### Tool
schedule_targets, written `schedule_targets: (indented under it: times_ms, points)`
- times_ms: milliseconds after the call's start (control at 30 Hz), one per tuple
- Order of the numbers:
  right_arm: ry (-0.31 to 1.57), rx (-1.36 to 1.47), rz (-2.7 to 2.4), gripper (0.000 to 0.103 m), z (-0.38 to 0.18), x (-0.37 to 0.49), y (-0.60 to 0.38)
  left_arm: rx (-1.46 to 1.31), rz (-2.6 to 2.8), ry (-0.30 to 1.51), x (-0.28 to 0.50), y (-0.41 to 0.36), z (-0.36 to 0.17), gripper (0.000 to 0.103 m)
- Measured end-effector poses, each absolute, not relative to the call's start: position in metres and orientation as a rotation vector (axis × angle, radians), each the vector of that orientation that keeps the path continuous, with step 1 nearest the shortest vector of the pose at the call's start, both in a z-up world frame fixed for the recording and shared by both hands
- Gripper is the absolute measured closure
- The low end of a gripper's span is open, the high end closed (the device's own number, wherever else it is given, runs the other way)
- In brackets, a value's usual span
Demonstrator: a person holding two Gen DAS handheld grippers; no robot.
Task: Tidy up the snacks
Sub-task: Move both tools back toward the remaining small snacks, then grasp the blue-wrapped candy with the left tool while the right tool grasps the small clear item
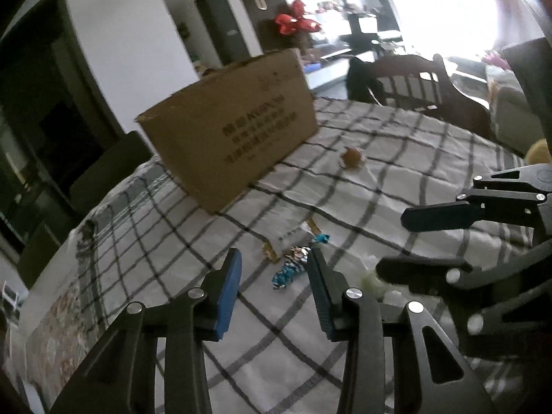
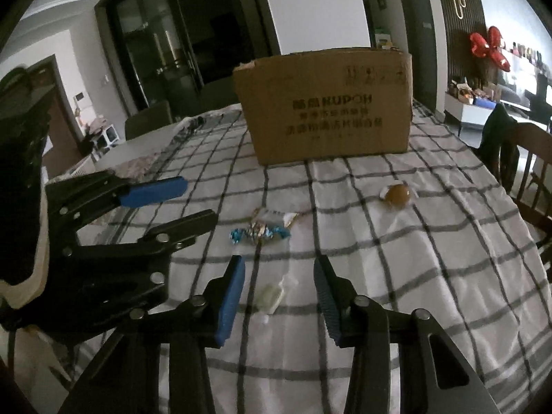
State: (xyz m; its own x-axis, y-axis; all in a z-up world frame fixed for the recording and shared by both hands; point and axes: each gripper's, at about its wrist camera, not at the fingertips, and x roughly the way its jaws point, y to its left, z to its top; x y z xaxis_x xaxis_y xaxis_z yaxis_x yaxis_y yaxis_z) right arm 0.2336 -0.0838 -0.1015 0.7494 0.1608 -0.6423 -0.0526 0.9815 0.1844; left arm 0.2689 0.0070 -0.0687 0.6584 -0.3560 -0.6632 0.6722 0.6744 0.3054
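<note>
While both grippers hang low over the checked tablecloth (image 2: pixel 431 241), jaws of each stand partly apart, pressing on nothing.

Left gripper (image 1: pixel 274 272): blue pads set at a moderate gap, empty between. Blue-and-silver twist-wrapped candy (image 1: pixel 291 267) just ahead of the tips, nearer the right-hand pad and partly hidden by it, not gripped. Clear flat packet with gold ends (image 1: pixel 293 233) just beyond that candy, touching or overlapping it; hard to tell which.

Right gripper (image 2: pixel 279 272): pads likewise at a moderate gap, empty. Small pale wrapped sweet (image 2: pixel 270 298) on the cloth in line with the gap, closer to the left-hand pad, clear of both. Same blue candy (image 2: pixel 260 234) farther ahead, the clear packet (image 2: pixel 272 215) right behind it.

Brown round sweet in clear wrap (image 2: pixel 396 194) alone toward the table's right side, well apart from the others and from both sets of jaws.

Cardboard box (image 2: pixel 327 117) with dark print upright toward the far edge of the table, beyond all the sweets. Wooden chair (image 2: pixel 531 162) at the right edge.

Left gripper seen from the right wrist view at the left (image 2: pixel 193 200), pointing in toward the blue candy.
</note>
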Motion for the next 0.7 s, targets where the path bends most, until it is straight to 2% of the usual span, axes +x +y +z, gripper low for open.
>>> schedule_targets:
  times_ms: [133,300,700]
  points:
    - [0.749,0.141,0.146,0.067,-0.111,0.236,-0.073,0.607,-0.682,0.613,0.272,0.003,-0.079,0.067]
    - [0.774,0.136,0.139,0.071,-0.121,0.240,-0.069,0.616,-0.713,0.638,0.277,0.002,-0.092,0.067]
    - [0.831,0.160,0.139,0.075,-0.134,0.251,-0.071,0.547,-0.730,0.684,0.297,-0.006,-0.106,0.067]
